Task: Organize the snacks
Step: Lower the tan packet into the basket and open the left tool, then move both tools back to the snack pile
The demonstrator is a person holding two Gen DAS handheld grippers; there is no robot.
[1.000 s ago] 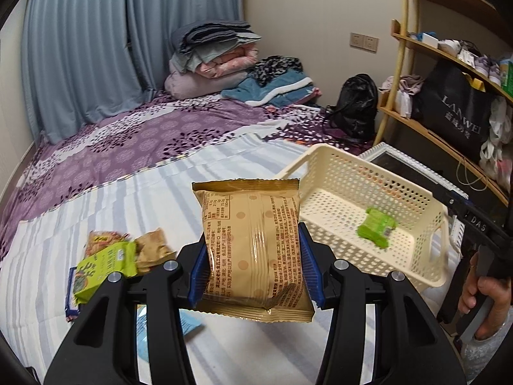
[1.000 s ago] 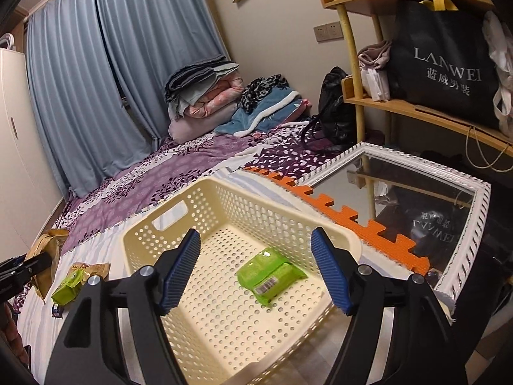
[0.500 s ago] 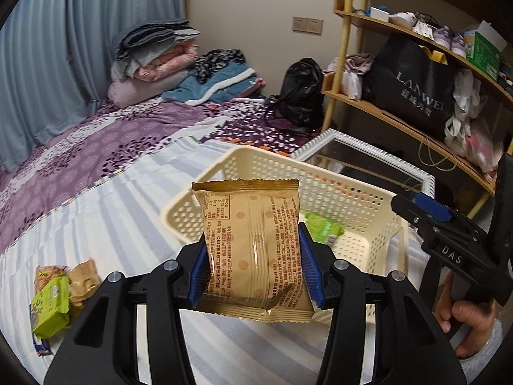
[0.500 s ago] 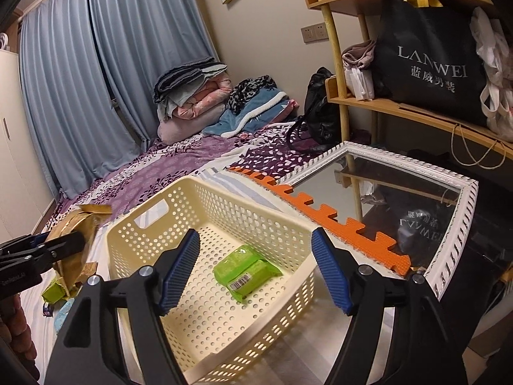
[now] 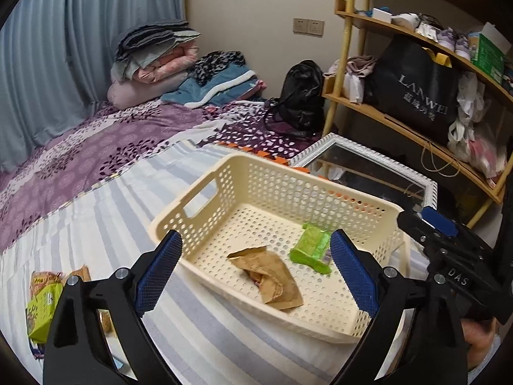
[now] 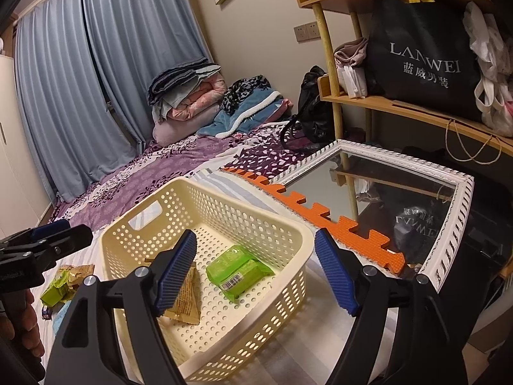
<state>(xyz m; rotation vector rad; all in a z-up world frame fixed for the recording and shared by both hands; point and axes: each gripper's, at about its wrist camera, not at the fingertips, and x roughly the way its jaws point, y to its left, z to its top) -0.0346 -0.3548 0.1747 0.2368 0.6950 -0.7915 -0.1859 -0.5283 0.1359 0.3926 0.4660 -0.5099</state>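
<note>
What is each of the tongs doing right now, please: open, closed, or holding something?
Left tongs: opening, holding nothing; the brown snack packet lies in the basket.
Right tongs: opening, holding nothing.

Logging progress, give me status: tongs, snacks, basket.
Left tongs opening, empty. Right tongs opening, empty. Brown packet and green packet in basket. Nothing blocking.

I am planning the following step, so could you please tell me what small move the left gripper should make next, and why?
Probably swing back toward the snack pile on the bed. The left gripper is opening with nothing between its pads, the brown packet already lies in the basket beside the green packet.
</note>
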